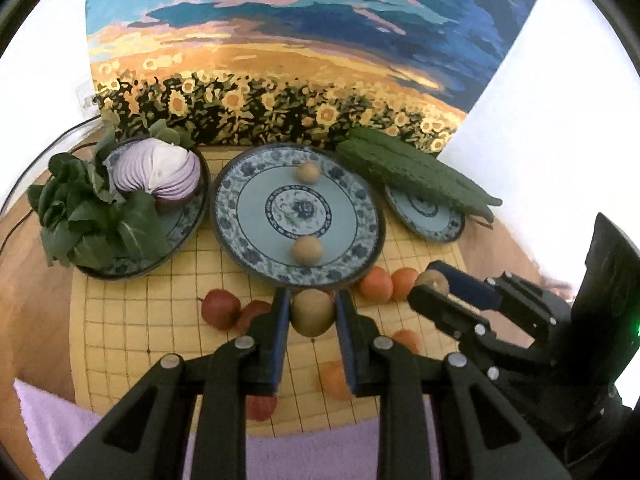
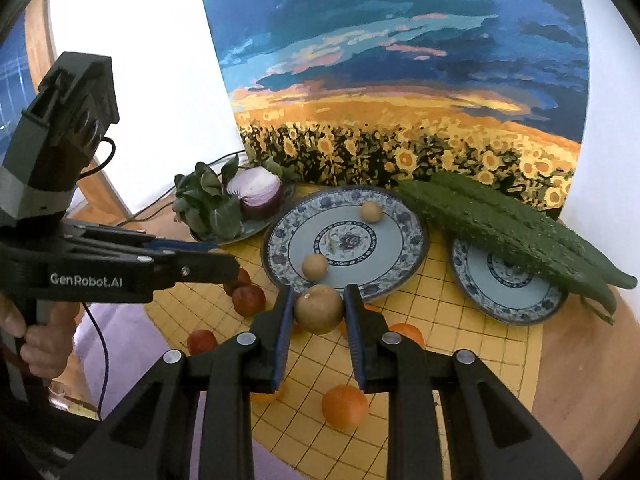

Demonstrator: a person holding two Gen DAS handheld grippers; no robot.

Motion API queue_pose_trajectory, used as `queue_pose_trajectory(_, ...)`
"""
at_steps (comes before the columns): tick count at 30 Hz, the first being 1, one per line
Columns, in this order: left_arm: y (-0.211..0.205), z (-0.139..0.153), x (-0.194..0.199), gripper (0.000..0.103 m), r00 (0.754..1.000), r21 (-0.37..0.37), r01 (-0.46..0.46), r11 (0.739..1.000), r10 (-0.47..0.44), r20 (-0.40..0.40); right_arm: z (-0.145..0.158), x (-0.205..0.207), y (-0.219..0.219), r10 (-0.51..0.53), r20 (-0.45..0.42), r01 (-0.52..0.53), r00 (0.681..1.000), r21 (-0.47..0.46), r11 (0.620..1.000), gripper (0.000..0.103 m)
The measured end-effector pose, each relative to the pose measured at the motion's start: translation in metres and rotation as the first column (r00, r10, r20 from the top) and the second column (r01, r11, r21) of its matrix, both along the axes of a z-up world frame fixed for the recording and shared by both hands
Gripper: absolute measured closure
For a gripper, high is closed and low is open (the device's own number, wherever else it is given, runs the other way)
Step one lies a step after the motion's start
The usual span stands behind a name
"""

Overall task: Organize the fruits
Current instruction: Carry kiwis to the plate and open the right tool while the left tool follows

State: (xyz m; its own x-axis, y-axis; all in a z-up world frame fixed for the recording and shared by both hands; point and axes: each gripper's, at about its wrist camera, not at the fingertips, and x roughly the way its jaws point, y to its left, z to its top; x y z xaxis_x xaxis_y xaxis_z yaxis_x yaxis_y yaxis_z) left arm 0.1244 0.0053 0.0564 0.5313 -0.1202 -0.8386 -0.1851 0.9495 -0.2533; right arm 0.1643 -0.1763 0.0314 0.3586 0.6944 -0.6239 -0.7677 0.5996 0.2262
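Observation:
My left gripper (image 1: 313,312) is shut on a tan round fruit (image 1: 312,313), just in front of the big blue patterned plate (image 1: 240,236). Two tan fruits (image 1: 307,251) lie on that plate. My right gripper (image 2: 318,309) is shut on another tan round fruit (image 2: 319,309), near the same plate (image 2: 400,264); in the left wrist view it (image 1: 434,282) shows at the right. Red fruits (image 1: 220,309) and orange fruits (image 1: 376,285) lie loose on the yellow grid mat (image 1: 120,320). The left gripper's tips (image 2: 224,266) show in the right wrist view.
A plate at left holds leafy greens (image 1: 88,216) and a cut purple onion (image 1: 158,172). Bitter gourds (image 1: 416,172) lie across a small plate (image 1: 428,220) at right. A sunflower painting (image 1: 280,60) stands behind. A purple cloth (image 1: 304,456) lies at the near edge.

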Motion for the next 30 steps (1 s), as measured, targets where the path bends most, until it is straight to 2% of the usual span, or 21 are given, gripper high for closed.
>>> queue_pose_trajectory(3,0.006,-0.009,0.010,0.079,1.000,-0.007,-0.004,1.000,0.004,-0.002,-0.008,0.009,0.009,0.012,-0.014,-0.012,1.000,-0.013,1.000,0.077)
queue_pose_trajectory(14,0.030,-0.055,0.053,0.079,0.996,-0.097,-0.006,0.995,-0.003,-0.090,-0.043,0.049,0.042,0.038,-0.095,-0.044,0.995,-0.066,0.997,0.077)
queue_pose_trajectory(20,0.036,-0.061,0.060,0.079,0.996,-0.162,0.004,0.987,-0.018,-0.084,-0.057,0.061,0.050,0.076,-0.147,-0.083,0.986,-0.042,0.996,0.077)
queue_pose_trajectory(30,0.038,-0.066,0.068,0.080,0.998,-0.222,-0.011,0.975,-0.002,-0.061,-0.061,0.066,0.055,0.076,-0.143,-0.079,0.987,-0.021,0.997,0.077)
